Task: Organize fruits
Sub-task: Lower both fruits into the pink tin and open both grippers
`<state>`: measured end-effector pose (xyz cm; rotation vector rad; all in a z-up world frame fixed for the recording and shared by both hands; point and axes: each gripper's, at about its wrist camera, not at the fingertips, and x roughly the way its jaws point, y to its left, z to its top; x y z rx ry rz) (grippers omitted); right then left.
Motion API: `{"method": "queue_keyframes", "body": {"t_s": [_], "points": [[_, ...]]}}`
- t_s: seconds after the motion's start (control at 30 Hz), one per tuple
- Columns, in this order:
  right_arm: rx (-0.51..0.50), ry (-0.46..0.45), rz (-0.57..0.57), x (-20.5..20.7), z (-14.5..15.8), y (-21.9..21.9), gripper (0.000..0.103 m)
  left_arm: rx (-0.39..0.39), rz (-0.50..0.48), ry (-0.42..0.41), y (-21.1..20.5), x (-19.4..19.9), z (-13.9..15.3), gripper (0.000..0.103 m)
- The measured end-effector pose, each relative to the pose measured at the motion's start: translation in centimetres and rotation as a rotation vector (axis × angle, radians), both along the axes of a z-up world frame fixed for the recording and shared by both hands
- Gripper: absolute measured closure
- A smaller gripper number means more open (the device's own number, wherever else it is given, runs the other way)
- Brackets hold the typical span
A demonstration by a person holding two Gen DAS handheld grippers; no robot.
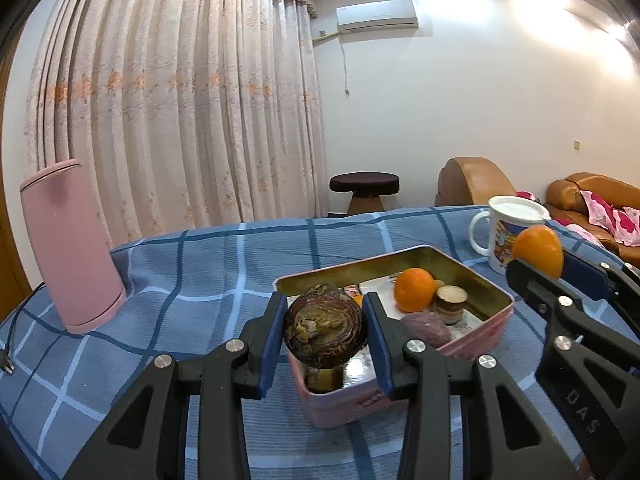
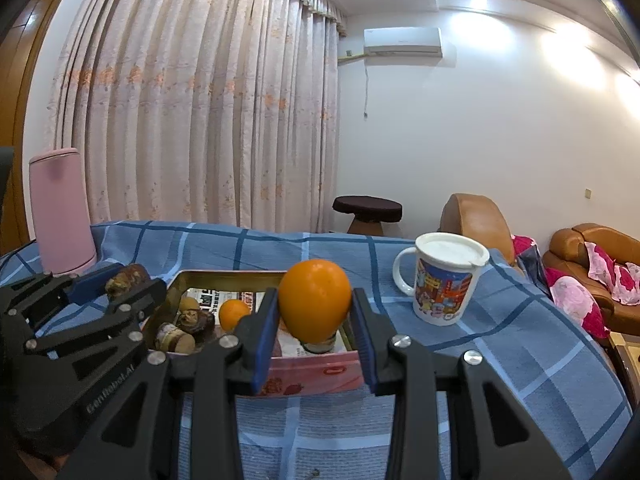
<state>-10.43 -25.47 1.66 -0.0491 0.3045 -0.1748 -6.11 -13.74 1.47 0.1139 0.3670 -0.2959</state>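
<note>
My left gripper [image 1: 325,326] is shut on a dark brown wrinkled fruit [image 1: 325,330] and holds it above the near corner of the pink tin box [image 1: 476,344]. My right gripper [image 2: 314,312] is shut on an orange [image 2: 314,300] above the box's near wall [image 2: 316,372]. Inside the box lie a smaller orange [image 1: 414,288], a purple fruit [image 1: 424,328], a cut brown piece [image 1: 450,300] and more brown fruits [image 2: 192,320]. The right gripper with its orange [image 1: 538,250] shows at the right of the left wrist view; the left gripper [image 2: 128,284] at the left of the right wrist view.
The box stands on a blue checked tablecloth [image 1: 224,264]. A pink kettle [image 1: 68,244] stands at the far left with a black cord. A white lidded printed mug [image 2: 442,280] stands right of the box. A stool, curtains and brown sofas lie beyond the table.
</note>
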Motion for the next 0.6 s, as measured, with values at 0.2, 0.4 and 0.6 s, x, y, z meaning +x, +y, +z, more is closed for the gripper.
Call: {"method": "queue_keyframes", "body": {"t_s": [0.2, 0.4, 0.6], "points": [[0.004, -0.002, -0.013, -0.3, -0.1, -0.6, 0.064, 0.003, -0.020, -0.001, -1.1, -0.4, 0.0, 0.062], [0.003, -0.006, -0.024, -0.5, -0.1, -1.0, 0.064, 0.002, -0.036, 0.008, -1.7, -0.6, 0.0, 0.062], [-0.002, -0.010, -0.045, -0.5, 0.0, -1.4, 0.064, 0.000, -0.058, 0.018, -2.8, -0.6, 0.0, 0.062]]}}
